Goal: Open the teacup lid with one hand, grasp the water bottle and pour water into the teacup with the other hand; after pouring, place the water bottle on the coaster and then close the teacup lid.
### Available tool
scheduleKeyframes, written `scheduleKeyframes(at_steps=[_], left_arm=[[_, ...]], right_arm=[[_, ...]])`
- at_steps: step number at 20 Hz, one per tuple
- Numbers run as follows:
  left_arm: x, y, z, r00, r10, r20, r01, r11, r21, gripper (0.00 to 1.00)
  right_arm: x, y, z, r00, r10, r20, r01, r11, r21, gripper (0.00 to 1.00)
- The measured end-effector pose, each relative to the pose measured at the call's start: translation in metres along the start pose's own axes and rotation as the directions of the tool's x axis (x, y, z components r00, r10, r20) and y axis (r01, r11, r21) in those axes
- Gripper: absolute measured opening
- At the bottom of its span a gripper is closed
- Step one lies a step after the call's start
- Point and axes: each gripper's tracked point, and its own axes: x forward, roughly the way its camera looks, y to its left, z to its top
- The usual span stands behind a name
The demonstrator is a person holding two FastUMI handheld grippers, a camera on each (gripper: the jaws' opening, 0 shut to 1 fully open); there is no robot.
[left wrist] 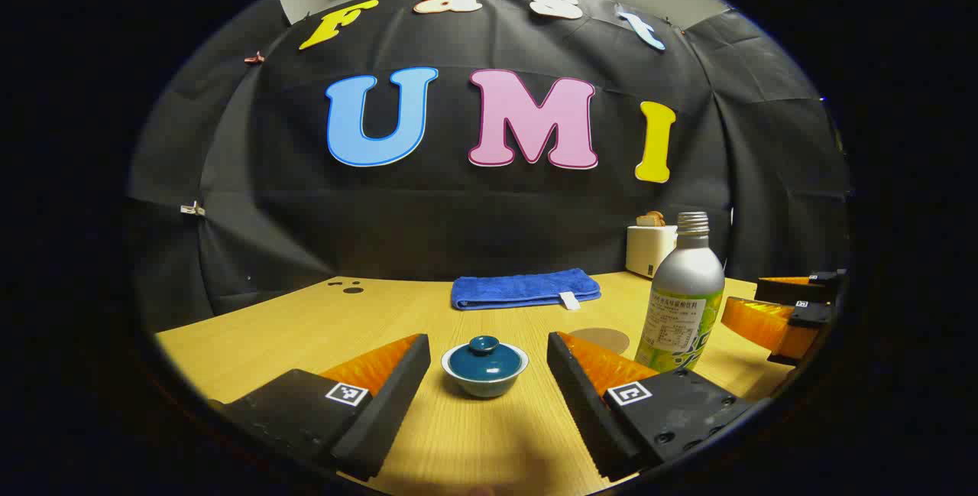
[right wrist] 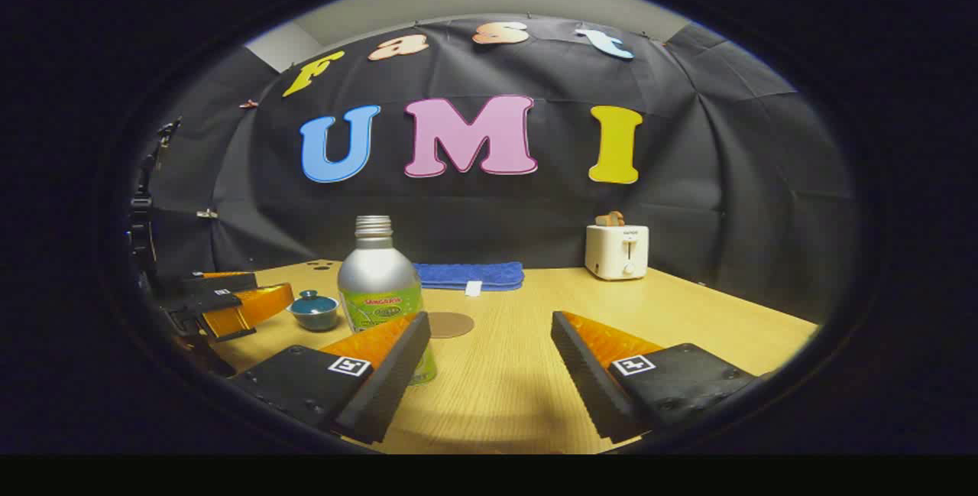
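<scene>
In the left gripper view, the left gripper [left wrist: 485, 374] hangs low over the wooden table [left wrist: 306, 328] with its fingers spread wide apart and nothing between them touching either one. The teacup [left wrist: 485, 367] sits on the table straight ahead, centred in the gap between the fingers, and its lid [left wrist: 484, 354] rests on top with the small knob upright. To the right of the teacup stands the water bottle [left wrist: 681, 293], upright, with its neck uncapped. The round coaster [left wrist: 600, 340] lies flat on the table between the teacup and the bottle, a little farther back, partly hidden behind the finger on that side. A folded blue towel [left wrist: 524, 288] lies near the back edge of the table, and a white toaster [left wrist: 650, 248] stands behind the bottle against the wall.

In the right gripper view, the right gripper [right wrist: 489, 358] also has its fingers wide apart and holds nothing. The bottle [right wrist: 380, 282] stands just behind its left-hand finger, which covers the bottle's base, so I cannot tell whether they touch. The coaster [right wrist: 449, 324] lies just beside the bottle. The teacup [right wrist: 314, 311] sits farther left, with the other gripper [right wrist: 229, 301] close beside it at the edge of the view. The towel [right wrist: 470, 275] and toaster [right wrist: 617, 251] stand at the back.
</scene>
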Motion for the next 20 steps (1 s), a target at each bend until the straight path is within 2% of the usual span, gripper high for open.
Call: scheduleKeyframes(at_steps=[10,20], left_arm=[[0.0000,0.0006,-0.0006,1.000,0.000,0.001,0.000,1.000,0.001,0.98],[0.0003,0.0010,-0.0009,1.000,0.001,0.001,-0.001,1.000,0.001,0.98]], right_arm=[[-0.0002,-0.0002,-0.0001,1.000,0.000,0.000,0.000,1.000,0.000,0.96],[-0.0008,0.0005,0.0006,1.000,0.006,0.000,-0.006,1.000,0.000,0.99]])
